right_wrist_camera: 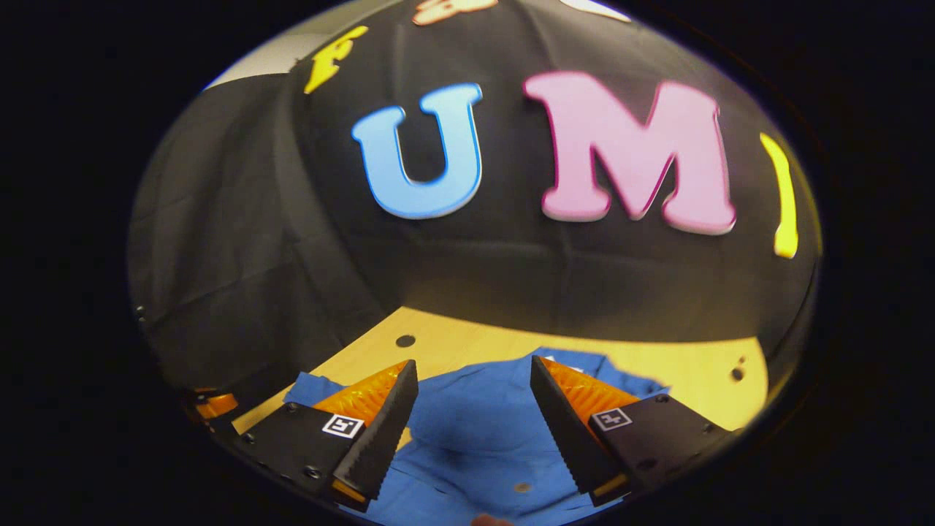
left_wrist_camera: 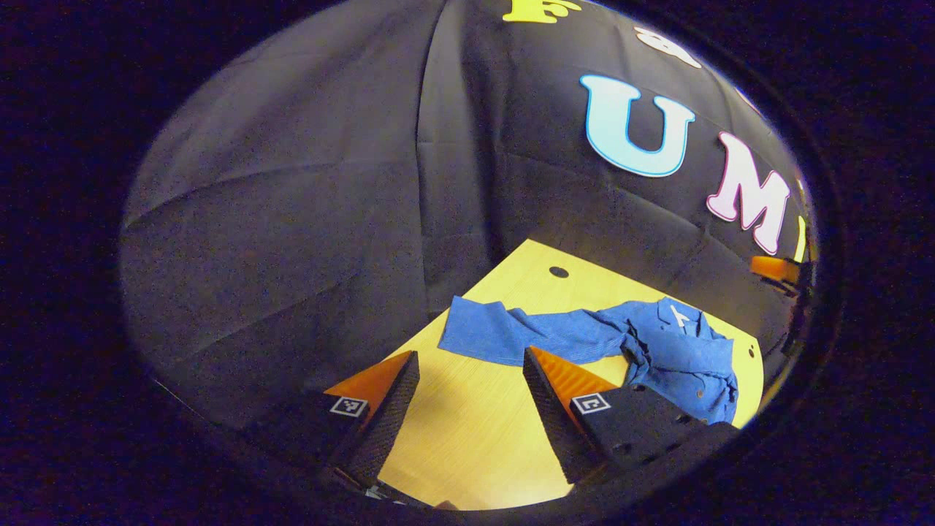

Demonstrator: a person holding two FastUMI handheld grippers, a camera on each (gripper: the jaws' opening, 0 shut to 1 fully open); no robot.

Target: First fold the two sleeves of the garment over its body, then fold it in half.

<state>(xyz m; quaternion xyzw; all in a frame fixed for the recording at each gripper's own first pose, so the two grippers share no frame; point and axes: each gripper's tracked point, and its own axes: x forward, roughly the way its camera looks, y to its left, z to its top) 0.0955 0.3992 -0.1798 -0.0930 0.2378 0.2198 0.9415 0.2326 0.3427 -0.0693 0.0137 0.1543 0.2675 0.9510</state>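
The blue garment (left_wrist_camera: 657, 351) is lying rumpled across the table's (left_wrist_camera: 467, 431) far edge, right of centre. The left gripper (left_wrist_camera: 471, 365) is hanging wide open over bare wood; the right gripper (right_wrist_camera: 473, 376) is gaping, empty, above the cloth.

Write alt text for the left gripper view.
A rumpled blue shirt lies on a yellow wooden table, one sleeve stretched out flat. The left gripper hovers before it, jaws open and empty.
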